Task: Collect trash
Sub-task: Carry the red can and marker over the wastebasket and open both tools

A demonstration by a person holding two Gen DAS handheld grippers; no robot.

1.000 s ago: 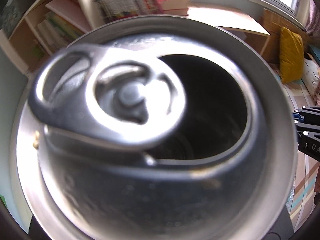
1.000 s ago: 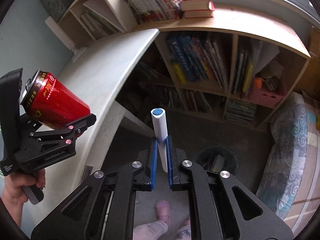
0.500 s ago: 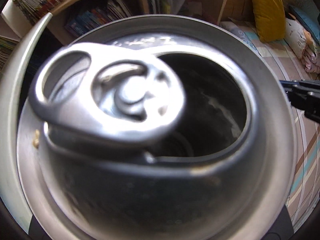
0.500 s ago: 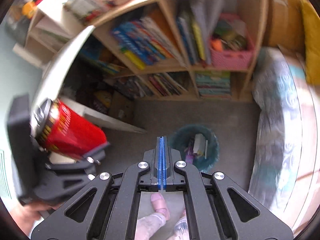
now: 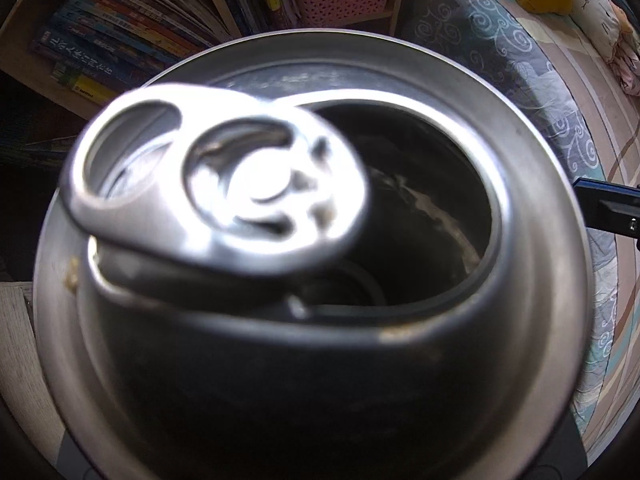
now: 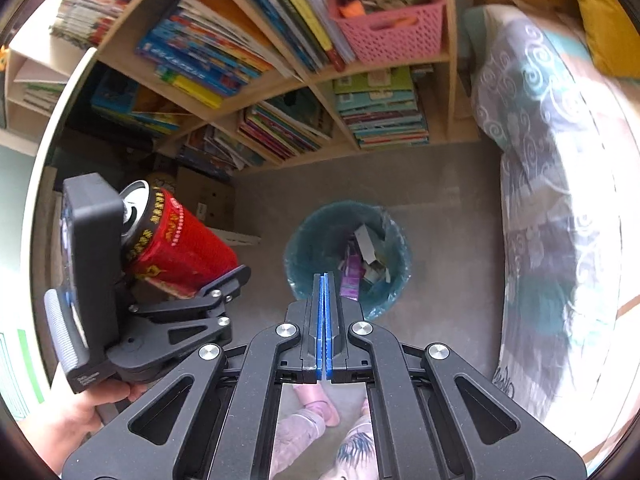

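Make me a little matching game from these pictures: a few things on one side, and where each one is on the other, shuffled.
Things:
1. red drink can
2. teal trash bin
3. pink basket
4. yellow cushion

Places:
A. on a bookshelf
B. on the floor ahead of the shut right gripper
C. on the bed, far right
D. held in the left gripper

Pairs: 1-D, 2-B, 3-A, 4-C

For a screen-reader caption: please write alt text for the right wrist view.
Shut, empty black right tongs with blue pads point down at a teal-lined round waste bin holding scraps on grey floor. At left, the left tongs grip a red drink can; bookshelves stand behind.
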